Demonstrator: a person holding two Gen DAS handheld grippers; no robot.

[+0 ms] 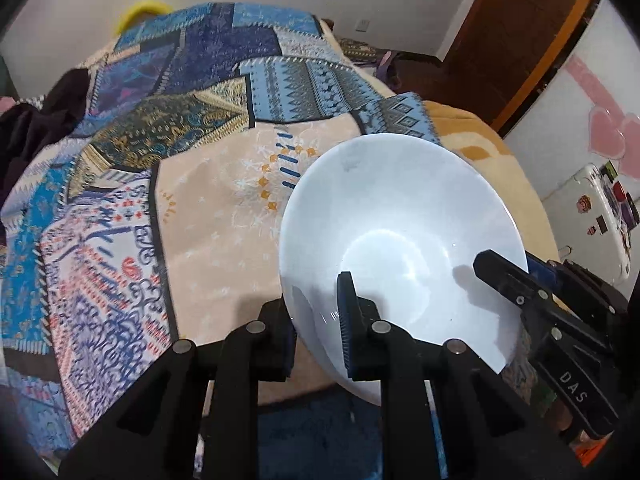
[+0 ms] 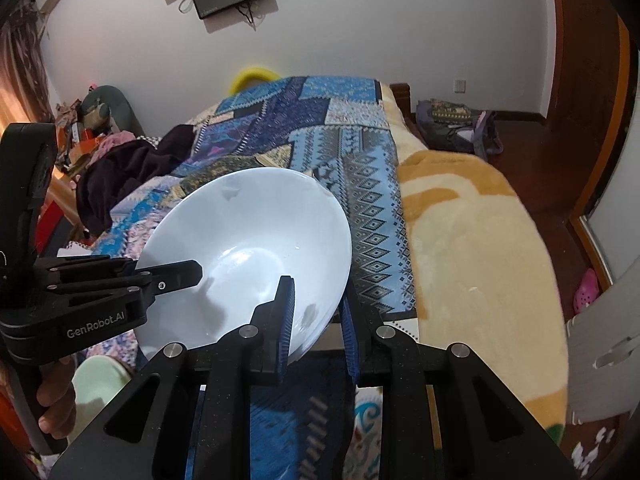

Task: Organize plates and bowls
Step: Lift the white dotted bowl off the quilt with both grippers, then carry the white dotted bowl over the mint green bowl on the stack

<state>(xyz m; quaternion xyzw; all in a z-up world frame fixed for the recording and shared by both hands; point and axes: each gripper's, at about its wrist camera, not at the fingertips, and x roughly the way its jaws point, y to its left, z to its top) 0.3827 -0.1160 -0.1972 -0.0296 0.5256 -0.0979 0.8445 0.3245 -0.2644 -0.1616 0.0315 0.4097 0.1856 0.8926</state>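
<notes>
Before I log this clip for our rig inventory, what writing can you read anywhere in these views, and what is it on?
"DAS": white letters on the black body of the right tongs, seen from the left wrist view.
"GenRobot.AI": white letters on the black body of the left tongs, seen from the right wrist view.
Stickers on the white case at the far right: too small to read.
The white bowl both tongs grip bears no writing.

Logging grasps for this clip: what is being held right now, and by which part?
The white bowl, held by its rim: the left gripper and the right gripper each pinch the wall, one finger inside and one outside, on opposite sides.
</notes>
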